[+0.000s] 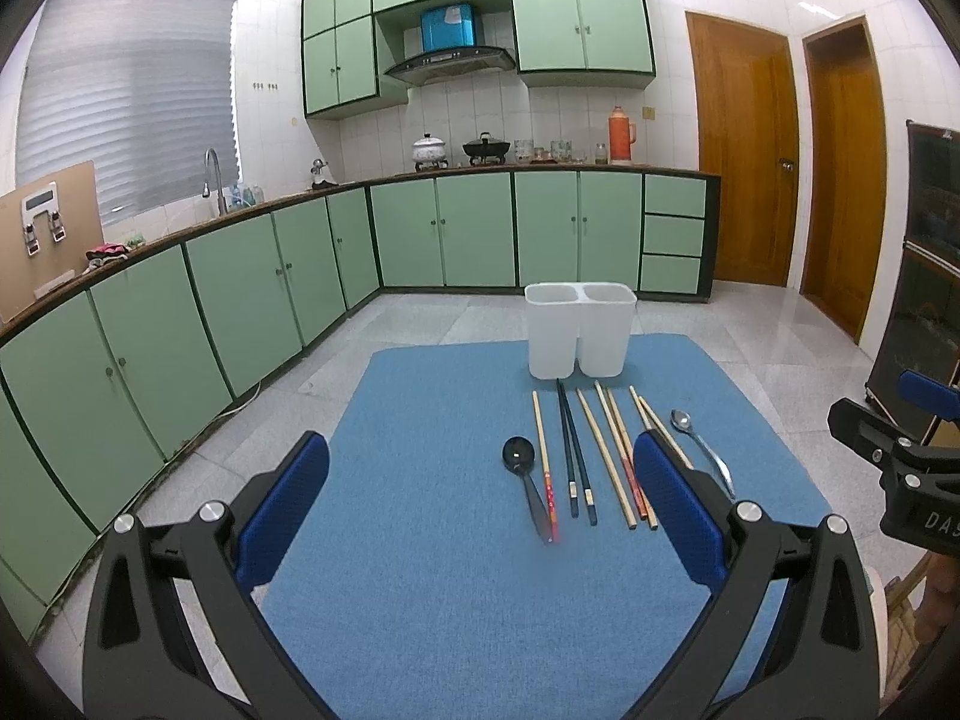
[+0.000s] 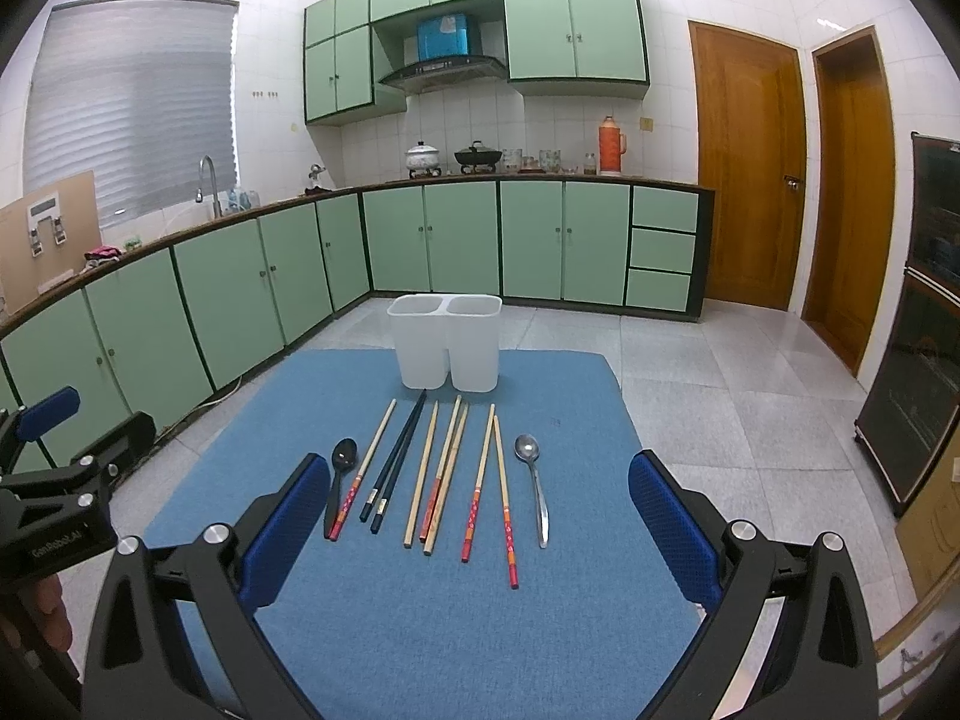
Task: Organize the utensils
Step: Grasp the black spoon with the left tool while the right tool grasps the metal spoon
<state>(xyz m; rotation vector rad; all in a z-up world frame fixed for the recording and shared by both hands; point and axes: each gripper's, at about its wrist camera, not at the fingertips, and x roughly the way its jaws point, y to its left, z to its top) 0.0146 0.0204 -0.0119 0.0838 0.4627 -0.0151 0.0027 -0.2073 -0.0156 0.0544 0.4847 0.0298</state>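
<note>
Spoons (image 2: 530, 489) flank chopsticks (image 2: 447, 480); holder (image 2: 445, 351) beyond.

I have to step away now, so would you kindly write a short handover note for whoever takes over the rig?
Left gripper: open, holding nothing, above the near part of the blue mat.
Right gripper: open, holding nothing, beside it.
White two-part holder stands upright at the mat's far edge; nothing shows above its rim.
In front of it lie a black spoon, the chopsticks and a metal spoon.
Done: nothing yet.
Left: all the spoons and chopsticks, probably into the holder.
</note>
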